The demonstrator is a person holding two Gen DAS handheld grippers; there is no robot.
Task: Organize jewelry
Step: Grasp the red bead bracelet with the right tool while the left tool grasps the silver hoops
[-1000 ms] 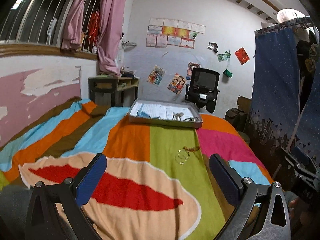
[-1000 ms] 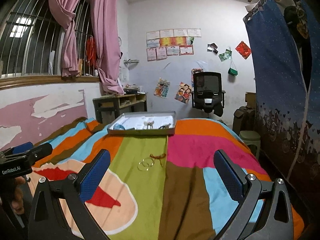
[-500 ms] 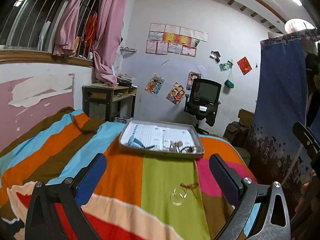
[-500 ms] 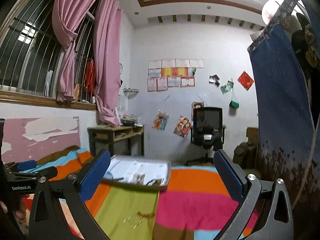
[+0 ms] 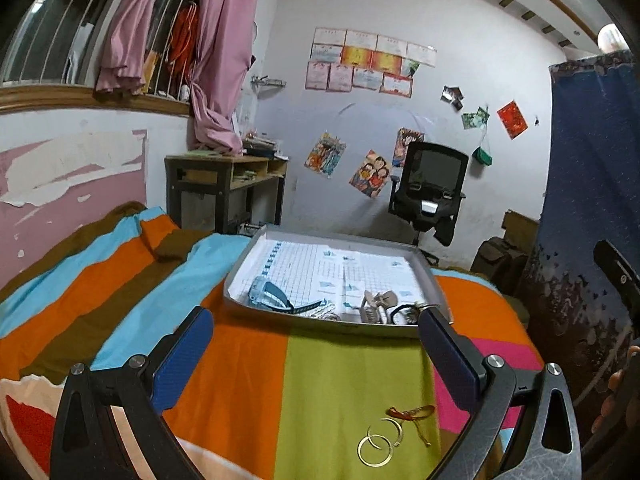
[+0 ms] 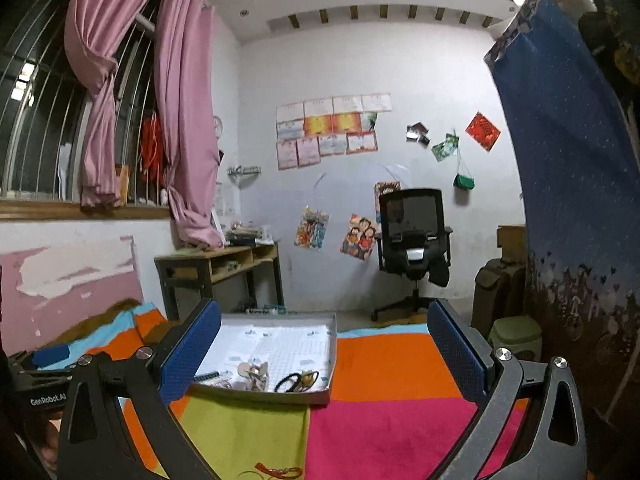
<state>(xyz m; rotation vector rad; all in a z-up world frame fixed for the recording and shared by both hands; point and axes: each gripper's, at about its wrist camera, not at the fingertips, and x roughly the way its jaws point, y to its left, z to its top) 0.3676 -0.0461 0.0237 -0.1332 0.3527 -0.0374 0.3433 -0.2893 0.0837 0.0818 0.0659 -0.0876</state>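
Observation:
A grey tray (image 5: pixel 236 288) (image 6: pixel 331 344) lined with gridded paper lies on the striped bedspread. It holds a blue watch (image 5: pixel 268 294), a pale hair clip (image 5: pixel 378 304) (image 6: pixel 252 372) and a black hair tie (image 5: pixel 402 314) (image 6: pixel 289 382). Nearer, on the green stripe, lie gold bangles (image 5: pixel 376 446) beside a red-and-gold cord (image 5: pixel 410 414) (image 6: pixel 278 471). My left gripper (image 5: pixel 314 344) is open and empty, held above the bed short of the tray. My right gripper (image 6: pixel 324 340) is open and empty too, raised higher over the bed.
The bedspread (image 5: pixel 120 292) runs to a pink-and-white wall on the left. Behind the tray stand a wooden desk (image 5: pixel 224 184), a black office chair (image 5: pixel 432 184) and a blue curtain (image 6: pixel 568 200) on the right. A person's fingers (image 5: pixel 612 396) show at the right edge.
Both grippers have moved forward toward the tray, which now looks larger. The bangles and cord have slid low in both views. The right gripper, tilted up half a second ago, points lower again.

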